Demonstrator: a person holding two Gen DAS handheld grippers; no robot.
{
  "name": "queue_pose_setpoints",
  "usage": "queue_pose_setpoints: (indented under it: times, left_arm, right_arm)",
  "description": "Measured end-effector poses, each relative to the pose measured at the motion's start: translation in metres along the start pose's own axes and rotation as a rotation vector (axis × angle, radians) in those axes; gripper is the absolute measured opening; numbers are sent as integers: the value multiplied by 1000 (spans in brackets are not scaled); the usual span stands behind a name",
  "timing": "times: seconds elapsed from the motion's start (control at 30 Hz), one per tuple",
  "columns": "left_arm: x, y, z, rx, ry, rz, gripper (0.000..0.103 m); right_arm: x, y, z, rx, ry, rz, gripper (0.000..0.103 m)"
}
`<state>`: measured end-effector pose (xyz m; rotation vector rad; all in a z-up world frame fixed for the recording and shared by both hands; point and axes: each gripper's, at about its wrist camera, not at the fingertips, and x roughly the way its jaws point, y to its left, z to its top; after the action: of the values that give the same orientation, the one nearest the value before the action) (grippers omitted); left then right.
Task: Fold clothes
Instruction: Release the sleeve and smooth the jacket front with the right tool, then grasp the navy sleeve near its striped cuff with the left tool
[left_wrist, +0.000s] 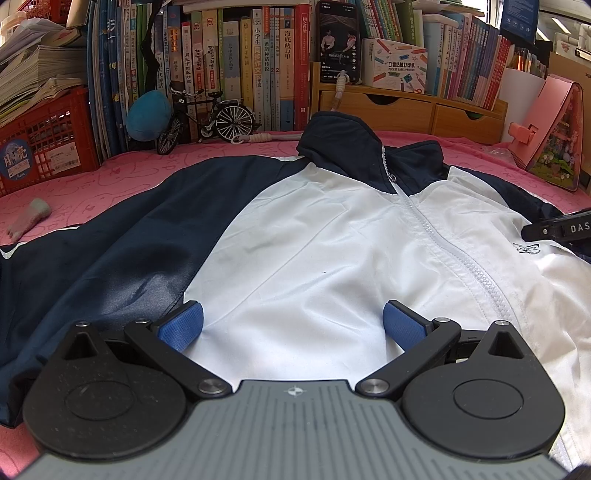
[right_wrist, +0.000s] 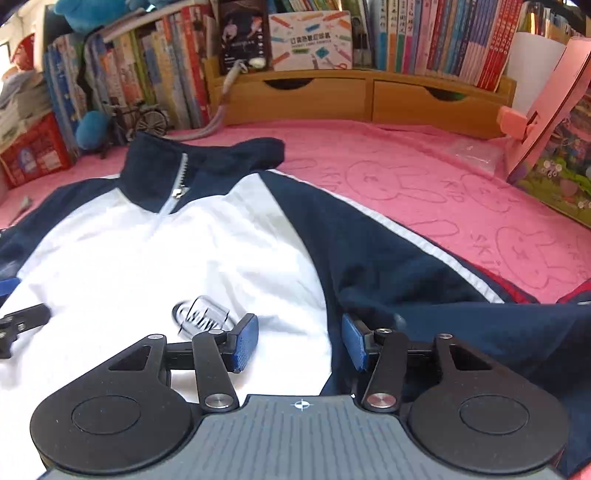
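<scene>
A navy-and-white zip jacket (left_wrist: 314, 229) lies spread front-up on the pink cloth-covered table (right_wrist: 424, 192), its collar toward the far edge where the books (left_wrist: 229, 62) and wooden drawers (right_wrist: 369, 99) stand, its sleeves reaching out toward the left and right edges. No fold shows in the body yet, so the work looks to be at its opening step: laying out and choosing the first grip.

The left gripper (left_wrist: 291, 325) hovers low over the white front panel near the near edge, its blue pads (left_wrist: 181, 325) spread wide with only flat cloth beneath them, nothing pinched. The right gripper (right_wrist: 299, 341) sits over the seam where the white chest meets the navy right sleeve (right_wrist: 424, 280), beside the chest logo (right_wrist: 201, 315); its jaws stand parted and clasp nothing (whether the pads brush the fabric cannot be told).

The next move, as I judge it, calls for closing on the sleeve or the side edge and carrying it across the zipper (left_wrist: 439, 236) toward the middle. The slick fabric may slide, so a pinch well into the cloth seems wise.
</scene>
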<state>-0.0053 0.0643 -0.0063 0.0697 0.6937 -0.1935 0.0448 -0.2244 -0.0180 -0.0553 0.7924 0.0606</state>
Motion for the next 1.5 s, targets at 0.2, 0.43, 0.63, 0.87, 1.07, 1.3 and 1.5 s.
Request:
queue_pose_setpoints:
  times: [0.2, 0.43, 0.63, 0.87, 1.07, 1.3, 1.5]
  left_arm:
    - [0, 1, 0, -1, 0, -1, 103]
    - [0, 0, 0, -1, 0, 0, 103]
    - [0, 0, 1, -4, -1, -1, 103]
    - [-1, -1, 0, -5, -3, -3, 103]
    - [-1, -1, 0, -2, -2, 1, 103]
    - [-3, 0, 1, -20, 5, 18, 103]
    - [-69, 54, 6, -161, -117, 70, 103]
  right_arm:
    - [55, -22, 60, 49, 3, -221, 70]
    - [-6, 25, 71, -91, -76, -168, 69]
    - [-50, 104, 29, -207, -10, 189, 76]
    - [-14, 137, 11, -198, 9, 153, 92]
    - [12, 117, 14, -73, -94, 125, 103]
    - [13, 117, 15, -68, -93, 121, 103]
    - [15, 118, 15, -65, -93, 118, 103]
